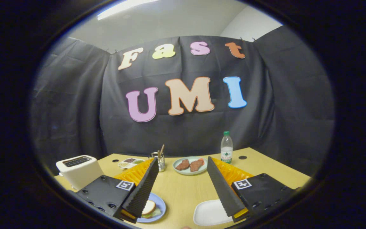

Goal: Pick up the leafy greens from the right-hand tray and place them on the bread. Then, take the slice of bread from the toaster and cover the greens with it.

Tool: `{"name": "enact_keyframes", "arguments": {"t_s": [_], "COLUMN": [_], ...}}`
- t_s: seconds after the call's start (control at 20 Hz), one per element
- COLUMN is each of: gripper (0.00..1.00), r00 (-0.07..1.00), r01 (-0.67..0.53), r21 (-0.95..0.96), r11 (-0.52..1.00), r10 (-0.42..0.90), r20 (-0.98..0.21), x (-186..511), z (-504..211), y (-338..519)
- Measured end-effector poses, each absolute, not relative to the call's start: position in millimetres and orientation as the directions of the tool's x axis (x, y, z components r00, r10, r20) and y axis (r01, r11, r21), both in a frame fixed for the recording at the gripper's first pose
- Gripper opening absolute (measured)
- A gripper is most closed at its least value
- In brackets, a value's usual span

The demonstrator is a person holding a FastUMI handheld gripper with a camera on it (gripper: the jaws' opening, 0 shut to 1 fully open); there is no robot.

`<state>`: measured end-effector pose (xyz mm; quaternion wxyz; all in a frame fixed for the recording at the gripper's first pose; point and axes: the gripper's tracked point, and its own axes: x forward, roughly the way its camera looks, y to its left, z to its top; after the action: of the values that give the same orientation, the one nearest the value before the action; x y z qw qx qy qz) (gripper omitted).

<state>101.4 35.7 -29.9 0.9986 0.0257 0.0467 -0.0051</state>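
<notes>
Recording booth: black cloth wall (75, 105) behind a wooden table (183, 190) with toaster (79, 170)

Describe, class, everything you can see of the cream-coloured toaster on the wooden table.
The cream-coloured toaster is a boxy, rounded appliance with a smooth, plastic-looking shell. Its top carries one long dark slot; whether bread sits inside cannot be told. It stands upright at the yellowish wooden table's far left corner, beyond the left finger of the open gripper, which hides its lower front.
</notes>
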Motion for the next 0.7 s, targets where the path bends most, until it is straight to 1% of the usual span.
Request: {"name": "enact_keyframes", "arguments": {"t_s": [0.25,0.45,0.7], "gripper": [0.97,0.97,0.97], "r00": [0.998,0.999,0.998], "r01": [-0.008,-0.003,0.018], "r21": [0.02,0.065,0.082], "r11": [1.0,0.998,0.996], "r10": [0.009,0.006,-0.013], "r20": [-0.06,-0.046,-0.063], "x": [84,71,63], "z": [-42,-49,-64], "y": [17,0,-23]}}
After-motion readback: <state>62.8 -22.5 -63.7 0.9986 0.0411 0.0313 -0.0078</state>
